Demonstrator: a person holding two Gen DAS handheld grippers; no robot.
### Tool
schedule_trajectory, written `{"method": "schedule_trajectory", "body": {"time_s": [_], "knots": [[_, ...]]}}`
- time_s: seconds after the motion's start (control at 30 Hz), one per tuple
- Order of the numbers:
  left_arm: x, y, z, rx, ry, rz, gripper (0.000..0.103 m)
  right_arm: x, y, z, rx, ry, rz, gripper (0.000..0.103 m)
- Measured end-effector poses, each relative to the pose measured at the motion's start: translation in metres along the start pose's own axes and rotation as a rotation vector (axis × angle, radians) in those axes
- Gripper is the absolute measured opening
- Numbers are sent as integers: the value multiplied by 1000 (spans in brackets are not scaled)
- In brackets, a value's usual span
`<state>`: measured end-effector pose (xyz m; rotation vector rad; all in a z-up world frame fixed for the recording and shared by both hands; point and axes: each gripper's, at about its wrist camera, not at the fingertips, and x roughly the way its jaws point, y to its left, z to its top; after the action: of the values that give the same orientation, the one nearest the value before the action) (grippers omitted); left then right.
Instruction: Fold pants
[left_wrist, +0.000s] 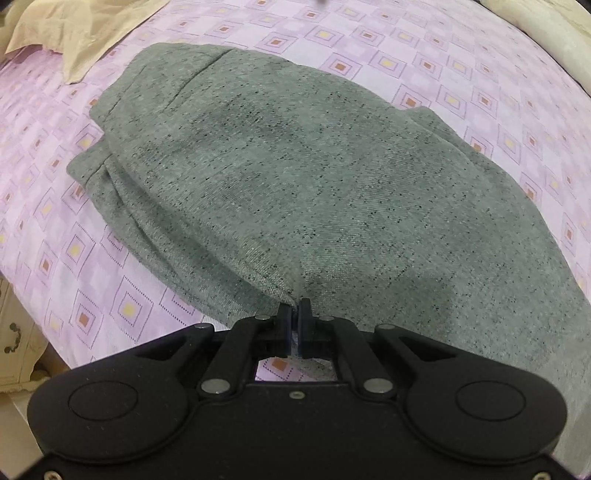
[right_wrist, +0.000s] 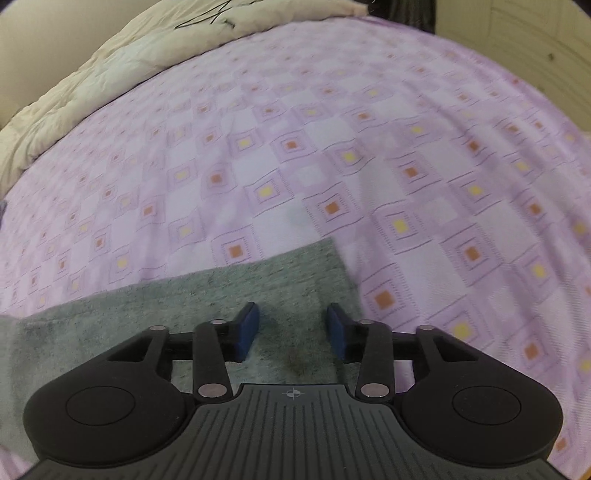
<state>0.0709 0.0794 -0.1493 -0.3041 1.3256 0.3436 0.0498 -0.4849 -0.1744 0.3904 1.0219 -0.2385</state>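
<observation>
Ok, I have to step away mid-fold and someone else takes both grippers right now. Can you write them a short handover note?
Left gripper: shut, pinching an edge of the grey pants.
Right gripper: open, nothing held, jaws poised over a corner of the pants; whether the pads touch the cloth cannot be told.
Pants: lying on the purple patterned bedsheet, already doubled over, with layered edges showing at the far left in the left wrist view.
Done: at least one fold, by the look of it.
Left: probably grip the corner with the right, bring both held edges over for the next fold, then smooth it.
</observation>
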Motion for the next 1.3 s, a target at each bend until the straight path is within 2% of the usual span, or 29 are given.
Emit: {"method": "schedule_trajectory", "body": {"time_s": [0.1, 0.17, 0.27, 0.37, 0.43, 0.5, 0.53, 0.6, 0.67, 0.73, 0.8, 0.9, 1.07, 1.2, 1.3], "knots": [[-9, 4, -3, -37, -28, -2, 3, -25, 20, 2, -120, -69, 14, 10], [-26, 7, -5, -72, -80, -37, 3, -45, 34, 9, -207, -134, -35, 8], [-34, 6, -13, -96, -103, -62, 4, -51, 34, 26, -206, -174, -102, 5], [-17, 0, -21, -78, -43, -42, 5, -25, 24, 32, -204, -121, -171, 5], [-8, -6, -26, -44, -13, -3, 5, -1, 19, 30, -211, -43, -181, 5], [0, -9, -30, -34, 29, 2, 5, 16, 20, 27, -241, 37, -196, 6], [3, -7, -31, -41, 54, -2, 5, 16, 23, 27, -250, 21, -203, 7], [-4, -3, -36, -55, 61, -27, 4, 6, 28, 26, -257, -39, -226, 22], [-17, 0, -41, -13, 36, -15, 5, -10, 37, 24, -267, -118, -237, 31], [-32, 5, -43, 39, 6, 4, 6, -25, 54, 24, -300, -176, -198, 31], [-44, 16, -40, 70, -23, 16, 16, -36, 73, 23, -335, -203, -147, 31], [-50, 40, -24, 66, -39, 44, 16, -47, 114, 14, -387, -218, -44, 31], [-42, 83, 21, 69, -80, 84, 16, -59, 206, -20, -509, -177, 155, 31], [-35, 119, 65, 97, -111, 93, 16, -59, 302, -64, -641, -118, 302, 31], [-25, 140, 97, 155, -112, 73, 16, -59, 383, -110, -730, -63, 393, 31]]}}
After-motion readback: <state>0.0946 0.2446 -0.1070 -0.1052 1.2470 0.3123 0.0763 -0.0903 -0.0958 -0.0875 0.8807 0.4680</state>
